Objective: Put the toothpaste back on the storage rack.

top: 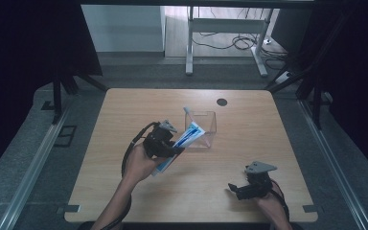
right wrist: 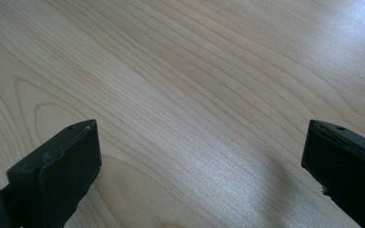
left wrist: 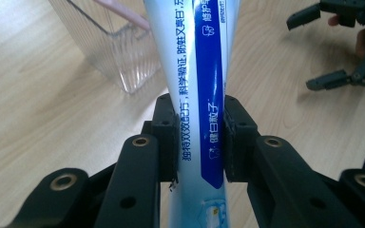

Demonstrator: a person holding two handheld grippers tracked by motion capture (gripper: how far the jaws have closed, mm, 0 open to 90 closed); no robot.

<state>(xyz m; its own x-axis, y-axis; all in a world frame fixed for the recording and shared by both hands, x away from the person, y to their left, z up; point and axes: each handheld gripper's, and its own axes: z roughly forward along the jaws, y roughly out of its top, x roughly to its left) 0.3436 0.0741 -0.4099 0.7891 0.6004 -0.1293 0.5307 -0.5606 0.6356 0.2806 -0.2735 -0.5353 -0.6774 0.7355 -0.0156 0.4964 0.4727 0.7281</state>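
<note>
Left gripper (left wrist: 199, 137) fingers clamp the toothpaste tube (left wrist: 197, 85) beside the clear container (top: 202, 128); right gripper (right wrist: 202, 166) fingers released above the bench (right wrist: 195, 71)

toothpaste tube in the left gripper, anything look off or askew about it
Nothing looks damaged. The toothpaste tube is clamped across its width by the left gripper and held at a slant, its far end by the rim of the clear container, not inside. The right gripper rests open on the table.
</note>
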